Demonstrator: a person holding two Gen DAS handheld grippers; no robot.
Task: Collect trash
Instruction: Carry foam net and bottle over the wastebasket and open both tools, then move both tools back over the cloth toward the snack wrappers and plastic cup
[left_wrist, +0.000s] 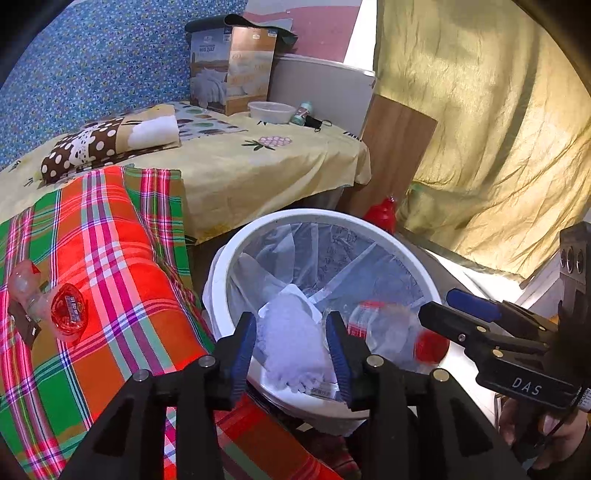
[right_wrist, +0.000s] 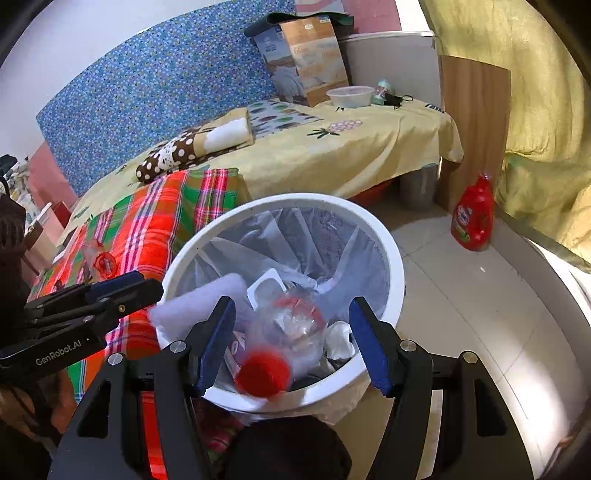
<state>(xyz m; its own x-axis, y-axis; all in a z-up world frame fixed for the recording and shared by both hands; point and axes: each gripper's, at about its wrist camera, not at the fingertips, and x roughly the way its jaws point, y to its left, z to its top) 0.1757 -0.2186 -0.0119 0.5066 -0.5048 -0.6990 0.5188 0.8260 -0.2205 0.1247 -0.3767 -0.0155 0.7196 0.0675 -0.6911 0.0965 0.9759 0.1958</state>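
A white trash bin (left_wrist: 236, 254) (right_wrist: 391, 280) with a clear liner stands beside the bed. My left gripper (left_wrist: 291, 350) is open over the bin's near rim, with a white fluffy piece of trash (left_wrist: 291, 332) (right_wrist: 207, 295) between its fingers, apparently loose. My right gripper (right_wrist: 291, 343) is open over the bin; a blurred clear plastic bottle with a red cap (right_wrist: 280, 339) (left_wrist: 391, 328) is dropping between its fingers. A red jelly cup (left_wrist: 68, 308) (right_wrist: 104, 263) and wrappers lie on the plaid blanket (left_wrist: 110, 258).
The bed with a yellow sheet (left_wrist: 258, 166) is behind the bin, with a box (left_wrist: 232, 66), a plastic bowl (left_wrist: 271, 110) and a small bottle on it. A red detergent bottle (right_wrist: 474, 218) stands on the tiled floor near a yellow curtain (left_wrist: 498, 129).
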